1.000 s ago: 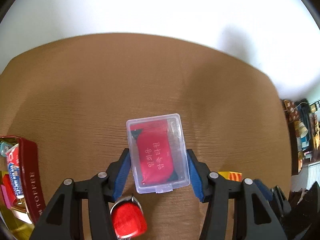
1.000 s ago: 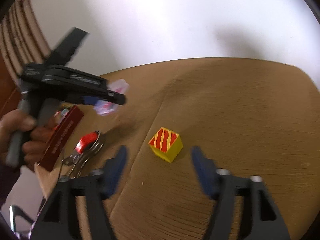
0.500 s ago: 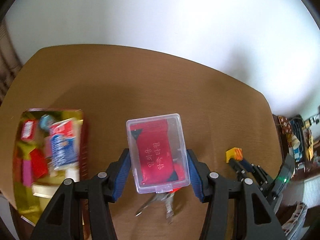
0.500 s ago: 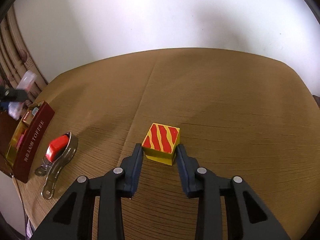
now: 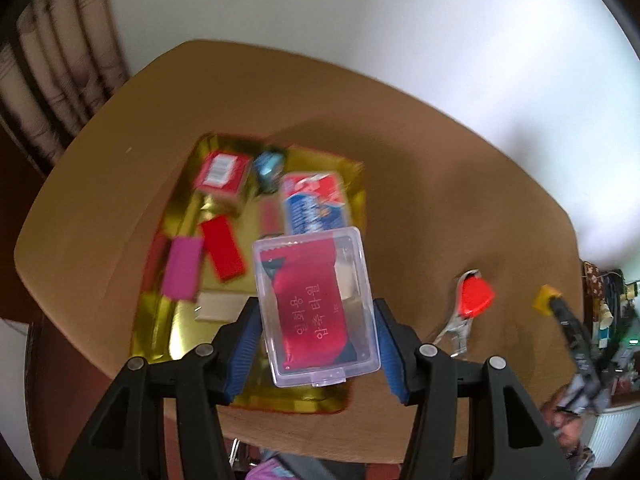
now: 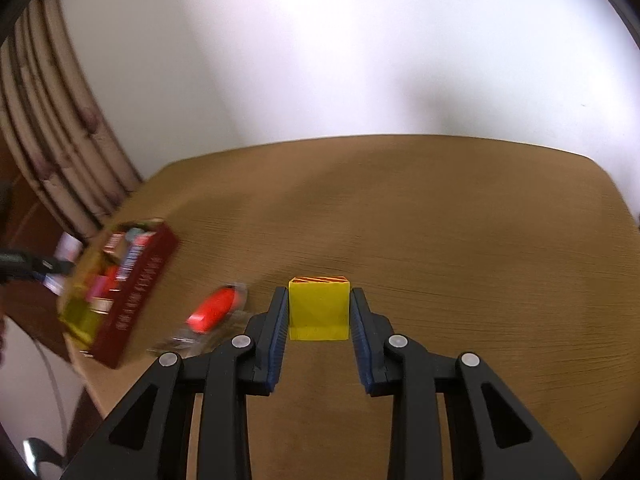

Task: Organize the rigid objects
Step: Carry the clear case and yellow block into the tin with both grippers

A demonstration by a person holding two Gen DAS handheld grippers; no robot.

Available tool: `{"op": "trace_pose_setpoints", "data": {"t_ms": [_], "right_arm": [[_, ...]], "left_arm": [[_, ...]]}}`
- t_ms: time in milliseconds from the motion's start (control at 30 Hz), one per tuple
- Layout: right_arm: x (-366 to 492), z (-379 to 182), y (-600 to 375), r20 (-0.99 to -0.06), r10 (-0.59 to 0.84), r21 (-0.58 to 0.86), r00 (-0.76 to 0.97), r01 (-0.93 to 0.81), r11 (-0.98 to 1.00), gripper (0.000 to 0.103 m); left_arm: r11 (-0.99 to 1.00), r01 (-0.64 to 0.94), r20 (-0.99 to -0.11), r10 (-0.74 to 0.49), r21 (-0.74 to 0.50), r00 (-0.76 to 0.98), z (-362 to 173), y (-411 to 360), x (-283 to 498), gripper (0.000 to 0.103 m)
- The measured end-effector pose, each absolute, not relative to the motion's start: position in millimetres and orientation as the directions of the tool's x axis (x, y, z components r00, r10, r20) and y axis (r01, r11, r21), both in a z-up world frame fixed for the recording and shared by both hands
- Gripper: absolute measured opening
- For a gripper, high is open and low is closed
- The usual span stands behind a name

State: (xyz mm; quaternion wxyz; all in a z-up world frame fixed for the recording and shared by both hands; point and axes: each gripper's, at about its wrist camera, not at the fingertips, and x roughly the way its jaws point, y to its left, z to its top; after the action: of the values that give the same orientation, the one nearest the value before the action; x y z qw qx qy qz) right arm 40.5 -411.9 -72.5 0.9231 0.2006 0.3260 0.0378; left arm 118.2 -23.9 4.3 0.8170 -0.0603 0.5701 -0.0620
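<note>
My left gripper is shut on a clear plastic case with a red packet inside, held above the near right part of a gold-lined box. The box holds several small packs and blocks. In the right wrist view my right gripper has a yellow block with red stripes on top between its blue pads. The jaws are closing and both pads press on its sides. The block hangs a little above the brown table. That same block shows far right in the left wrist view.
A metal tool with a red handle lies on the table between the box and the yellow block, blurred in the right wrist view. The box's dark red wall faces the right gripper. A curtain hangs at the left.
My left gripper carried the clear case leftward until it is over the gold box. My right gripper shut on the yellow block and raised it off the table.
</note>
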Motion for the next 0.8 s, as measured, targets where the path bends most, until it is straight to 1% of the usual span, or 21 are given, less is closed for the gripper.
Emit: {"op": "trace_pose_setpoints", "data": {"t_ms": [200, 367, 633, 800], "right_arm": [[40, -31, -368, -0.529, 0.301, 0.422, 0.794, -0.062, 0.905, 0.028], [48, -12, -331, -0.507, 0.382, 0.44, 0.773, -0.149, 0.886, 0.028], [69, 5, -264, -0.512, 0.464, 0.432, 0.723, -0.25, 0.867, 0.028], [81, 4, -225, -0.53, 0.501, 0.415, 0.684, -0.305, 0.857, 0.028]], "left_arm": [[0.984, 0.002, -0.939, -0.169, -0.176, 0.3, -27, -1, 103, 0.056], [0.987, -0.003, -0.944, -0.154, -0.162, 0.292, -46, 5, 100, 0.056], [0.994, -0.031, -0.933, -0.091, -0.108, 0.349, -59, 25, 95, 0.056], [0.994, -0.034, -0.932, -0.082, -0.101, 0.352, -68, 35, 95, 0.056]]}}
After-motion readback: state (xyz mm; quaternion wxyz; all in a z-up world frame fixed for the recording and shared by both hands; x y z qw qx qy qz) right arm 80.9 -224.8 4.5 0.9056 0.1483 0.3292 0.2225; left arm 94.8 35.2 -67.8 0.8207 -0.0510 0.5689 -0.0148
